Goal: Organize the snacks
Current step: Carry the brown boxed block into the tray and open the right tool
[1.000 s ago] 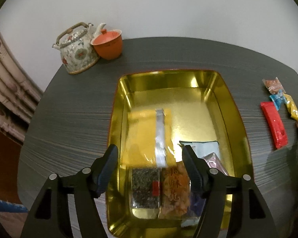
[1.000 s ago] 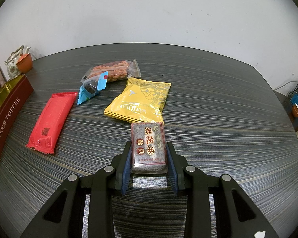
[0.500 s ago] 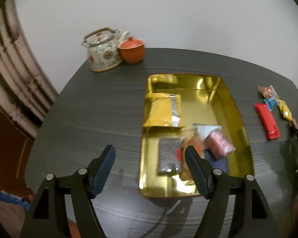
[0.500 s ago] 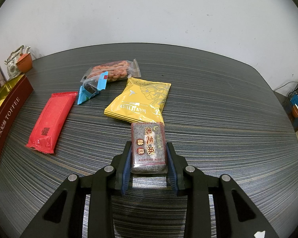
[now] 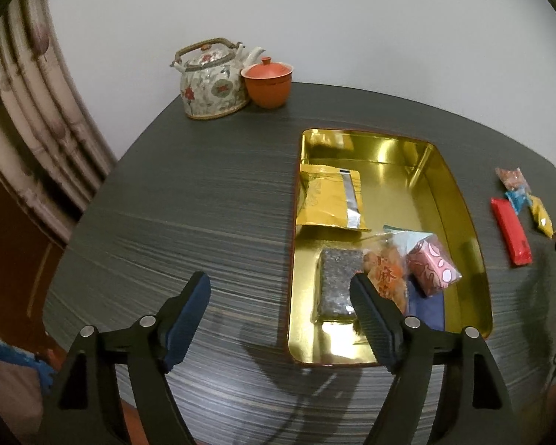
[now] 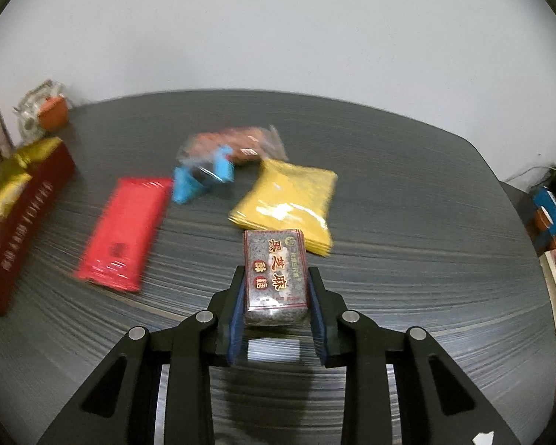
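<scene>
My right gripper (image 6: 276,291) is shut on a dark sesame candy bar (image 6: 275,274) and holds it lifted above the table. Behind it lie a yellow packet (image 6: 289,202), a red bar (image 6: 124,230), a blue-wrapped candy (image 6: 200,178) and a clear bag of orange snacks (image 6: 237,142). My left gripper (image 5: 280,291) is open and empty, above the table left of the gold tray (image 5: 463,215). The tray holds a yellow packet (image 5: 328,200), a dark sesame bar (image 5: 335,285), an orange snack bag (image 5: 387,278) and a pink packet (image 5: 432,269).
A floral teapot (image 5: 213,81) and an orange lidded cup (image 5: 267,81) stand at the table's far left corner. The tray's dark red outer wall (image 6: 26,222) is at the left of the right wrist view. Boxes (image 6: 552,215) stand beyond the table's right edge.
My left gripper has pulled back and moved left, away from over the tray. My right gripper has lifted the sesame bar off the table; the view is now blurred with motion.
</scene>
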The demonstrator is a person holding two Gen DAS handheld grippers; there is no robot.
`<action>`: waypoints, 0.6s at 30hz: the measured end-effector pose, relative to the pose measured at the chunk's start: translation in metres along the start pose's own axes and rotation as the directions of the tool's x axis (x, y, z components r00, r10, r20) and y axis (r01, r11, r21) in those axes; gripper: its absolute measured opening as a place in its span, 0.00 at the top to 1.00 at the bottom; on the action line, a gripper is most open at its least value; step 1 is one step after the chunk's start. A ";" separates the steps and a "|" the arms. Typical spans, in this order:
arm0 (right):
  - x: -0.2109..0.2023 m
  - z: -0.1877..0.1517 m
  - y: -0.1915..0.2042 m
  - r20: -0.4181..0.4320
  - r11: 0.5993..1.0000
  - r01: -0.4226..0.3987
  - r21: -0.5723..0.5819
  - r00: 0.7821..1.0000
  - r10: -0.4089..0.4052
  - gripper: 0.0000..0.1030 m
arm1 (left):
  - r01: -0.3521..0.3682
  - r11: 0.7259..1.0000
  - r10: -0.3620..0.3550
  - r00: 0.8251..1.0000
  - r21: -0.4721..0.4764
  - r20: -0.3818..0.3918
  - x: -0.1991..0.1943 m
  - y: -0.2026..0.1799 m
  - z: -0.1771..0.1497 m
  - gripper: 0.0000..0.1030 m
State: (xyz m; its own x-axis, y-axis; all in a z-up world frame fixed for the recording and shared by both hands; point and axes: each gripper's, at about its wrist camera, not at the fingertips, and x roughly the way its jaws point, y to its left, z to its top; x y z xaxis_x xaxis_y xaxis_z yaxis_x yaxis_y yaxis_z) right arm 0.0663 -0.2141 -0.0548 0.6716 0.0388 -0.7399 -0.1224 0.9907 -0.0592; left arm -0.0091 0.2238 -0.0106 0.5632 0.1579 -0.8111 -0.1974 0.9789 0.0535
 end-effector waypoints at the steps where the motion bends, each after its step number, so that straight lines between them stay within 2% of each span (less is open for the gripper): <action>1: -0.006 0.003 0.004 0.010 1.000 -0.014 -0.001 1.000 0.014 0.74 | -0.002 1.000 0.002 1.000 -0.005 -0.002 0.001 0.001 0.000 0.21; 6: -0.032 0.017 0.047 0.041 0.989 -0.134 -0.062 0.990 0.136 0.74 | -0.023 1.000 0.024 1.000 -0.017 0.008 0.000 0.005 0.002 0.21; 10: -0.048 0.019 0.096 0.034 0.958 -0.247 -0.143 0.967 0.254 0.74 | -0.035 0.998 0.036 0.999 -0.059 0.016 -0.001 0.014 0.003 0.21; 14: -0.061 0.018 0.148 0.004 0.909 -0.344 -0.235 0.935 0.355 0.74 | -0.035 0.995 0.037 0.999 -0.097 0.017 -0.001 0.024 0.005 0.21; 18: -0.071 0.015 0.195 -0.030 0.860 -0.407 -0.309 0.907 0.419 0.74 | -0.033 0.993 0.035 0.999 -0.114 0.007 0.001 0.029 0.006 0.21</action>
State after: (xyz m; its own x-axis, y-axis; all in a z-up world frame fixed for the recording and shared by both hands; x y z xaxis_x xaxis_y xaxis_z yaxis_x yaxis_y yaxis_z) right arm 0.0060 -0.0213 -0.0041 0.5363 0.4465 -0.7163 -0.6044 0.7955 0.0434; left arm -0.0093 0.2532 -0.0068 0.5618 0.1925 -0.8046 -0.3064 0.9518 0.0137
